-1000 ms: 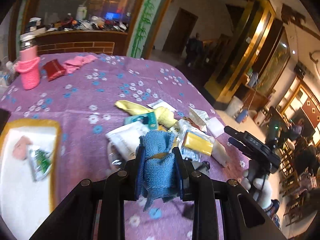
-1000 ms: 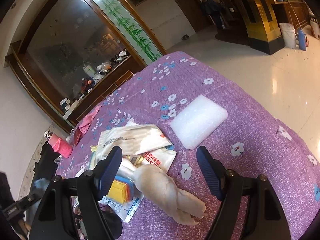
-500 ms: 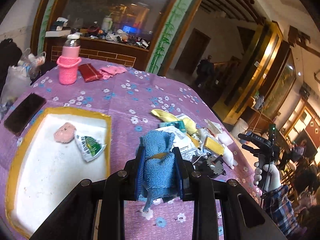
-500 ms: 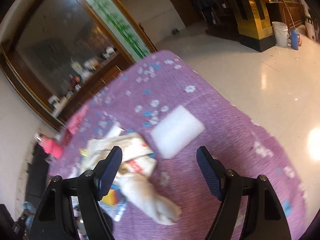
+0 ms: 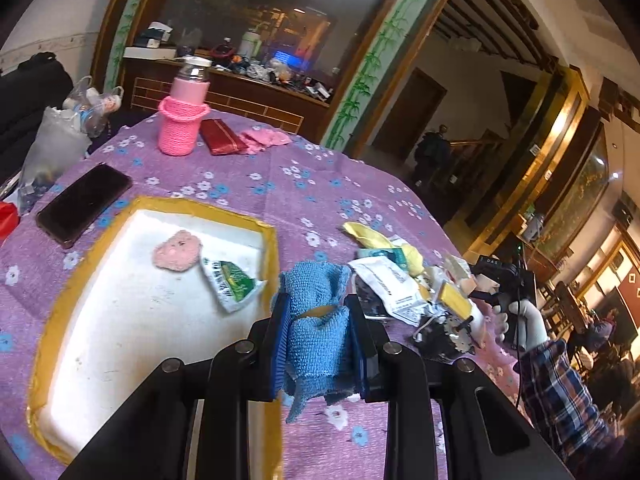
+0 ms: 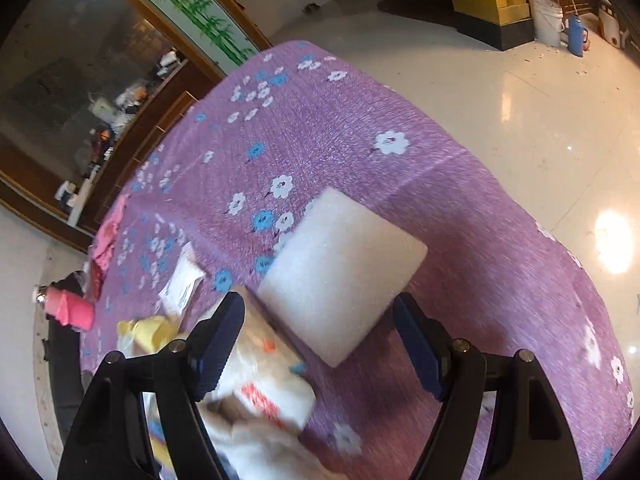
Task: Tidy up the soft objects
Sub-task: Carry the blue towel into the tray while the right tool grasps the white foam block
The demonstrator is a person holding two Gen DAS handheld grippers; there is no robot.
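My left gripper (image 5: 319,342) is shut on a blue knitted cloth (image 5: 316,328), held above the table by the right rim of a white tray with a yellow border (image 5: 272,248). In the tray lie a pink knitted piece (image 5: 177,249) and a green-and-white packet (image 5: 230,284). My right gripper (image 6: 320,344) is open above a white foam pad (image 6: 340,276), its fingers apart on either side and not touching it. A cream cloth roll (image 6: 256,440) and packets lie below the left finger.
A pile of packets and yellow cloth (image 5: 400,276) sits right of the tray. A black phone (image 5: 84,204), a pink-sleeved bottle (image 5: 182,120), a red pouch (image 5: 222,142) and pink cloth (image 5: 264,138) lie farther back. A gloved hand (image 5: 520,320) is at the table's right edge.
My left gripper carried the blue cloth leftward from over the pile to the tray's edge. My right gripper swung over and down toward the white foam pad, which now sits between its fingers.
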